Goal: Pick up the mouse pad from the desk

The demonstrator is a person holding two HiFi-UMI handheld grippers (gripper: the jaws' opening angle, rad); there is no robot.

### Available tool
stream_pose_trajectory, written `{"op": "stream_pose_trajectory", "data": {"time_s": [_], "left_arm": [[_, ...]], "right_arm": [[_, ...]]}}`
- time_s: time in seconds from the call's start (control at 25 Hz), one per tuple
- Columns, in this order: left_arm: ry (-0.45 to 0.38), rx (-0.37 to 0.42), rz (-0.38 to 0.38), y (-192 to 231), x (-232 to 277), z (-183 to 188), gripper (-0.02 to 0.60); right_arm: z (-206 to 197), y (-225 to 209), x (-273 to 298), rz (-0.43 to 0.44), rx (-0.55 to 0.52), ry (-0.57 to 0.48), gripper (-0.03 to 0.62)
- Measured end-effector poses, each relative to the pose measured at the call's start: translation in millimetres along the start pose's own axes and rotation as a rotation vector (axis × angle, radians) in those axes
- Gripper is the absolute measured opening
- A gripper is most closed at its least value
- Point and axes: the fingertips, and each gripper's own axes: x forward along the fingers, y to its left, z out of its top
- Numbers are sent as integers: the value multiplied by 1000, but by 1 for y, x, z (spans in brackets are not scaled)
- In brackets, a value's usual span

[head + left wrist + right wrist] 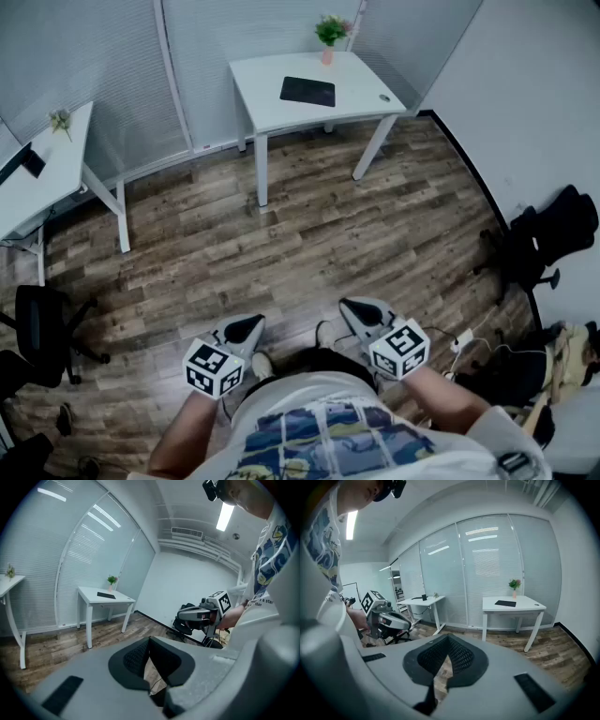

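Observation:
The black mouse pad (307, 91) lies flat on the white desk (262, 84) at the far end of the room, near a potted plant (329, 33). It also shows in the left gripper view as the mouse pad (106, 595) and in the right gripper view as the mouse pad (506, 603). Both grippers are held close to the person's body, far from the desk. My left gripper (251, 323) (150, 641) is shut with nothing in it. My right gripper (352, 305) (448, 639) has its pads meeting at the tip, also holding nothing.
Wooden floor stretches between me and the desk. A second white desk (56, 159) stands at the left, with a black office chair (42, 333) below it. Another black chair (548, 234) and cables with bags (525, 361) sit along the right wall.

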Motion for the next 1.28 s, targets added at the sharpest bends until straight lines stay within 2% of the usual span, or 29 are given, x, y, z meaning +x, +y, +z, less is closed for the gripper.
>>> {"op": "stream_pose_trajectory", "data": {"time_s": [0.2, 0.44, 0.68, 0.76, 0.84, 1.08, 1.28], "left_arm": [[8, 10, -14, -33, 69, 31, 3], [12, 22, -4, -53, 159, 71, 3], [12, 23, 34, -66, 240, 103, 4], [12, 26, 35, -72, 264, 114, 5], [10, 24, 34, -73, 285, 126, 5], [19, 49, 33, -46, 321, 160, 21], [25, 40, 6, 12, 357, 184, 37]], "right_arm": [[3, -69, -28, 2, 14, -16, -3], [-1, -152, -45, 35, 3, -15, -3], [4, -226, -58, 79, -11, -61, 2], [4, -251, -63, 83, -9, -71, 38], [3, -275, -64, 76, 8, -81, 44], [12, -315, -34, 72, 20, -78, 48], [30, -354, 15, 32, 28, -77, 44]]}}
